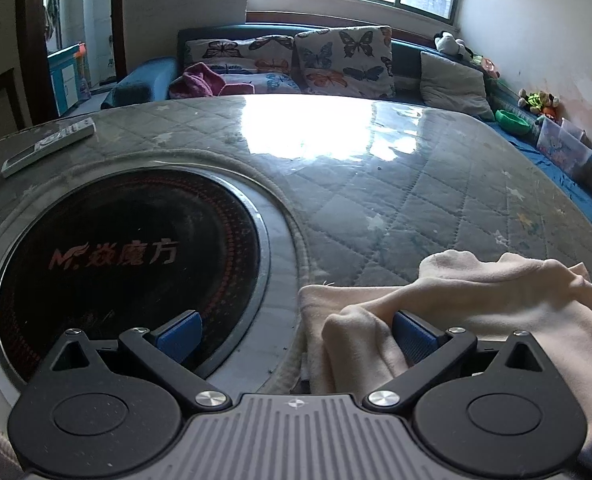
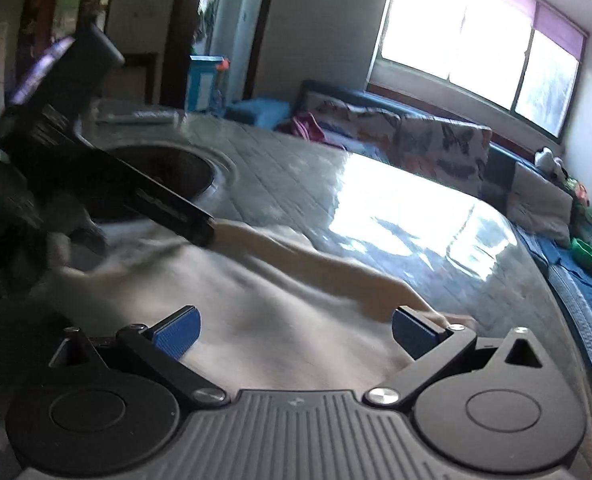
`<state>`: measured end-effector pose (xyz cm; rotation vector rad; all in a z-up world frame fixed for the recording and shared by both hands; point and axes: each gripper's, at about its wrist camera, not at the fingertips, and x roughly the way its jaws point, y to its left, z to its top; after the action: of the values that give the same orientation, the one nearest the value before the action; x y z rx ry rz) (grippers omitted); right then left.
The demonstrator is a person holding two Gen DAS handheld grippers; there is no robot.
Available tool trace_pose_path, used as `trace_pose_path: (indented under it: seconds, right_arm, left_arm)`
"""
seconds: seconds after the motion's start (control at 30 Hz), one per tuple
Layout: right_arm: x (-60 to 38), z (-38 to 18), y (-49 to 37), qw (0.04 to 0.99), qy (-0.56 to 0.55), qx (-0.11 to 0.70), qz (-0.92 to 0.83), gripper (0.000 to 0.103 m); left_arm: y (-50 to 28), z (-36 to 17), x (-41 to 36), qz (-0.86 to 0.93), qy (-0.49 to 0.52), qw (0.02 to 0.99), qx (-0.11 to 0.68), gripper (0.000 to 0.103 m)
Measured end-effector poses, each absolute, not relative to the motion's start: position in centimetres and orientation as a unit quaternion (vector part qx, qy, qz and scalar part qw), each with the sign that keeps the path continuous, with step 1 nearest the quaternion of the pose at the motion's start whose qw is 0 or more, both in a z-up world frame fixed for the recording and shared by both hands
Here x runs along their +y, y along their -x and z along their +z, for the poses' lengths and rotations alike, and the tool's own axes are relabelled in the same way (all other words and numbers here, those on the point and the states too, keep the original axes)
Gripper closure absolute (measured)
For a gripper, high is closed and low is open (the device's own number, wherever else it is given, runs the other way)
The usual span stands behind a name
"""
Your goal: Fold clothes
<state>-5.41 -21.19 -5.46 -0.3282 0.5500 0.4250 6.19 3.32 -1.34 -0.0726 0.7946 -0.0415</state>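
Cream-coloured soft cotton garment (image 1: 475, 312) is lying rumpled on the near right part of a grey quilted table cover under clear plastic (image 1: 375, 184), just beside the round black glass hotplate (image 1: 124, 248) set into the table. So the folding looks like it's barely started, at least going by how bunched up the cloth is.

Left gripper (image 1: 296, 334) hangs low over the garment's left edge with its blue-padded fingers spread wide apart, nothing between them. One pad is over the hotplate rim, the other is pressed right against a puffy fold of the cloth. My guess is it's lined up that way to pinch that edge, since that's the corner you'd want for flattening or flipping it over.

Right gripper (image 2: 294, 334) is also wide open and empty, sitting over the middle-to-right side of the garment. Its right pad is at a raised ridge of fabric. The right view is pretty motion-blurred, so I can't say if it actually touches. You can see the other gripper's black body across the cloth from there.

Off to the side there's a slim silver remote control (image 1: 48, 146) near the far left table edge, well apart from the clothes, and a sofa with butterfly-print cushions (image 1: 343, 60) behind under the window.
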Motion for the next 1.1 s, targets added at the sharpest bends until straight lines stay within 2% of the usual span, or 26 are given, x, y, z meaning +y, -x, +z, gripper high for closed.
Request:
trace_pose_path:
  seconds: [0.6,0.73,1.1]
  right_arm:
    - [-14.1,-6.5,8.1,0.914,0.234,0.208,0.257,0.0]
    - [-16.0,-5.1,8.4,0.922,0.205,0.199,0.26,0.0]
    - [-27.3,-6.4,6.8,0.933,0.04,0.301,0.193,0.0]
  left_arm:
    - [-4.5,-1.6,5.4,-0.026,0.065,0.927,0.367,0.0]
    - [-4.3,-1.6,5.5,-0.025,0.066,0.929,0.363,0.0]
    - [-3.9,-2.0,5.0,-0.02,0.055,0.936,0.348,0.0]
